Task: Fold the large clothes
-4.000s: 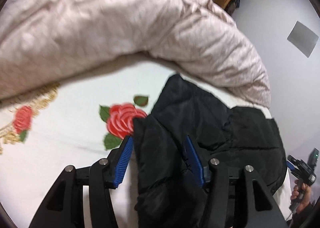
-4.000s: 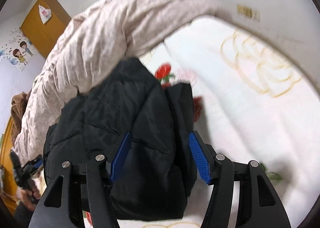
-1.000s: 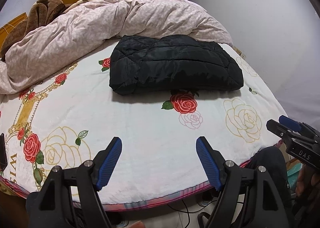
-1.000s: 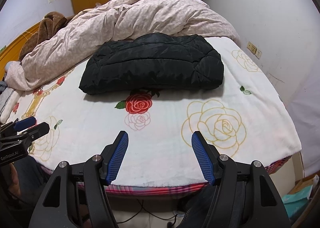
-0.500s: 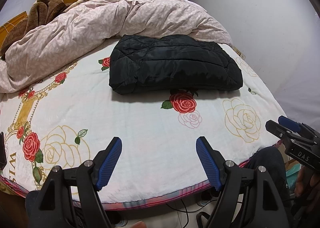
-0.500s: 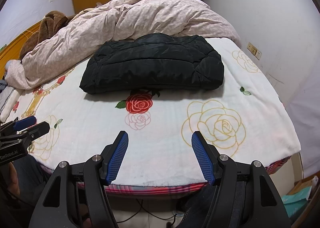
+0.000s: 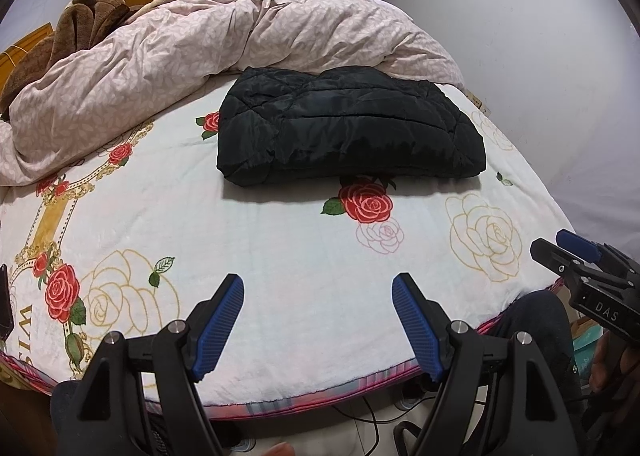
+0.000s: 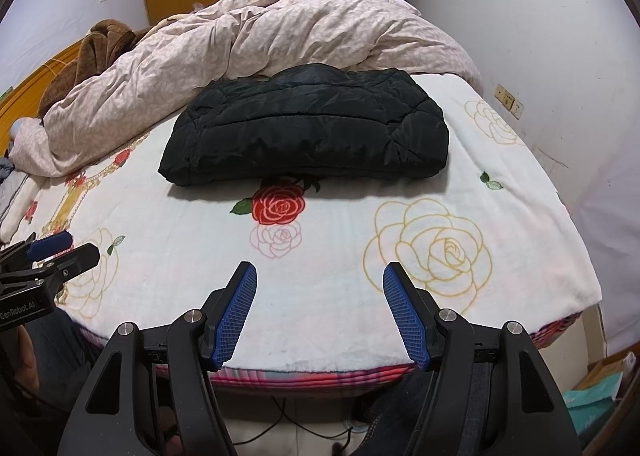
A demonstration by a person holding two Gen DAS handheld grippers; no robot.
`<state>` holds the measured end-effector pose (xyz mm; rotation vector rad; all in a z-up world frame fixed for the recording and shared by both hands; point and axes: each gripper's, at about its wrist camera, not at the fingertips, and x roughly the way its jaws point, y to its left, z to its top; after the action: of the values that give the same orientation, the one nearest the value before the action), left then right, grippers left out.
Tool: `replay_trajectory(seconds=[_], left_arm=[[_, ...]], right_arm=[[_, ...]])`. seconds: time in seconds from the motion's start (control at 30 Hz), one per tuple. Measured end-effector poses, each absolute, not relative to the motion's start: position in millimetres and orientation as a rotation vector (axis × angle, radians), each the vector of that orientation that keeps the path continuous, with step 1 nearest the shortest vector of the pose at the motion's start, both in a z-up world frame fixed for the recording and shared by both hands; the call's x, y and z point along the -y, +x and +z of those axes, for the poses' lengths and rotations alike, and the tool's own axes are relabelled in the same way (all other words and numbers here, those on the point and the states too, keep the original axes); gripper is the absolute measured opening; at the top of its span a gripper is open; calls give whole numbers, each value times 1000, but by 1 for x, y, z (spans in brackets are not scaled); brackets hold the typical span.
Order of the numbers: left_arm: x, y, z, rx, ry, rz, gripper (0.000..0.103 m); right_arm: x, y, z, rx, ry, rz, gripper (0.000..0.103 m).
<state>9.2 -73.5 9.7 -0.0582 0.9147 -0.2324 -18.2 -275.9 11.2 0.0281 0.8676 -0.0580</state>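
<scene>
A black padded jacket [image 7: 348,128] [image 8: 308,124] lies folded into a flat rectangle on the rose-printed bedspread [image 7: 280,248] [image 8: 340,232], toward the far side of the bed. My left gripper [image 7: 318,288] hangs open over the bed's near edge, well short of the jacket, with nothing between its blue pads. My right gripper [image 8: 316,276] is open too, empty, and just as far back. Each gripper shows at the side of the other's view: the right one [image 7: 576,256] and the left one [image 8: 60,248].
A crumpled pink duvet [image 7: 224,36] [image 8: 280,24] is heaped behind the jacket, a brown blanket [image 7: 64,28] beside it. A white wall [image 8: 560,56] with a socket runs along the right. Cables lie on the floor below the bed edge [image 7: 360,412]. A person's legs stand near the mattress.
Four seconds ago both grippers were close over the jacket, its fabric between their jaws. Now they are drawn back to the bed's edge. Over the last second nothing has moved.
</scene>
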Motion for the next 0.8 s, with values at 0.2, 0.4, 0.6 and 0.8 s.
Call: replay_trajectory(seconds=[0.2, 0.4, 0.6, 0.8], left_arm=[[74, 9, 10, -914, -59, -231, 78], [75, 10, 10, -915, -59, -229, 78], [76, 9, 10, -912, -42, -228, 78], [75, 9, 11, -911, -14, -227, 78]], right_arm=[[277, -18, 11, -867, 25, -55, 66], [276, -18, 11, -868, 25, -55, 66], [276, -17, 12, -868, 25, -56, 66], [276, -17, 12, -868, 24, -57, 66]])
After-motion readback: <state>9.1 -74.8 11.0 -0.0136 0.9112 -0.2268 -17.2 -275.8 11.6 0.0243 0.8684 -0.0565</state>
